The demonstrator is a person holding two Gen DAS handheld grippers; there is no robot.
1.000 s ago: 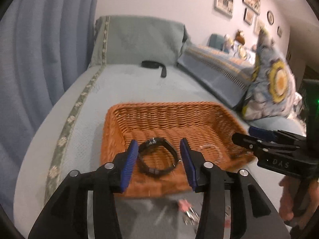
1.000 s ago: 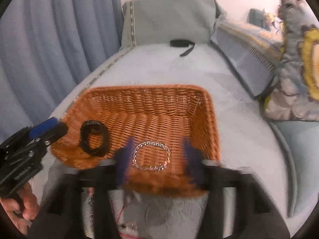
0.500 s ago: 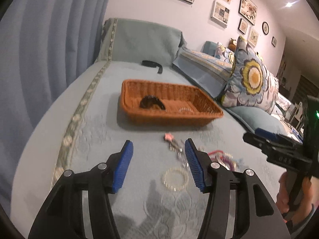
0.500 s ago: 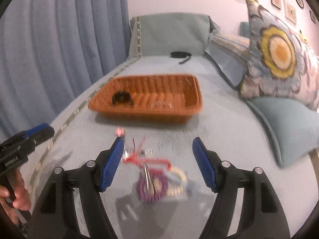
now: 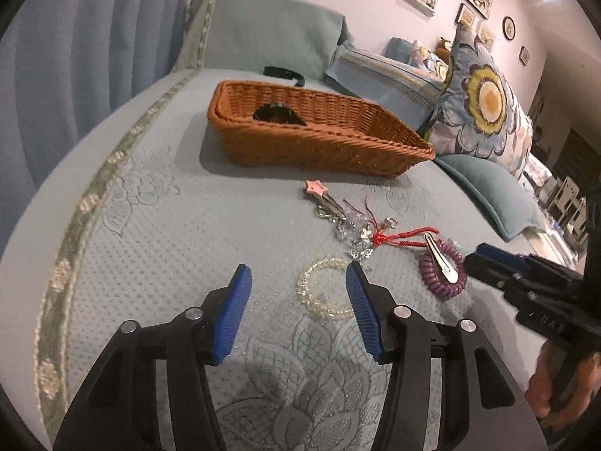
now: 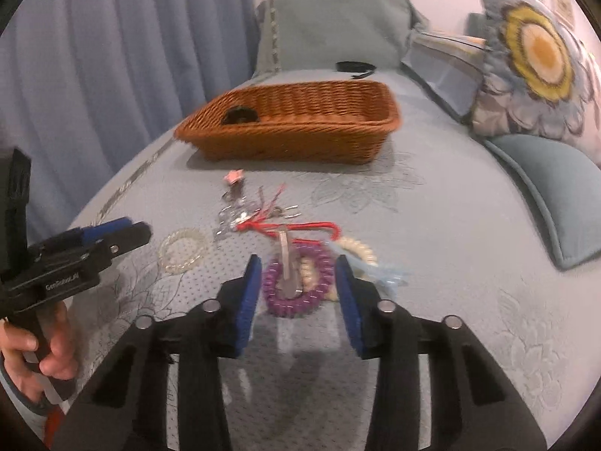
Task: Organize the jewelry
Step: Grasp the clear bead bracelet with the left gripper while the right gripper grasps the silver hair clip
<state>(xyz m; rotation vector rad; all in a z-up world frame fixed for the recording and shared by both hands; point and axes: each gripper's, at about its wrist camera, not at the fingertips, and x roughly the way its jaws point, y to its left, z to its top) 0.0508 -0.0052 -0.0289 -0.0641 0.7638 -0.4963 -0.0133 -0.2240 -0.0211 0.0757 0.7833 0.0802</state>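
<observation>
A wicker basket (image 5: 323,143) (image 6: 293,139) stands on the bed with a black bracelet (image 5: 276,114) (image 6: 240,114) inside. Loose jewelry lies in front of it: a clear bead bracelet (image 5: 323,289) (image 6: 184,250), a purple coil bracelet (image 5: 441,268) (image 6: 298,285) with a silver hair clip (image 5: 441,257) across it, a red cord charm (image 5: 403,235) (image 6: 300,227), a pink star clip (image 5: 315,188) (image 6: 233,177). My left gripper (image 5: 298,280) is open, empty, just short of the bead bracelet. My right gripper (image 6: 298,274) is open, its fingers on either side of the purple coil.
A cream bracelet (image 6: 357,250) and pale blue piece (image 6: 390,276) lie right of the coil. Flowered pillow (image 5: 484,101) and teal cushion (image 6: 548,188) sit at the right. A black strap (image 5: 283,73) lies behind the basket. Blue curtain (image 6: 112,56) hangs on the left.
Both grippers have pulled back from over the basket and dropped low toward the loose jewelry on the bed. The black bracelet and a chain stay in the basket.
</observation>
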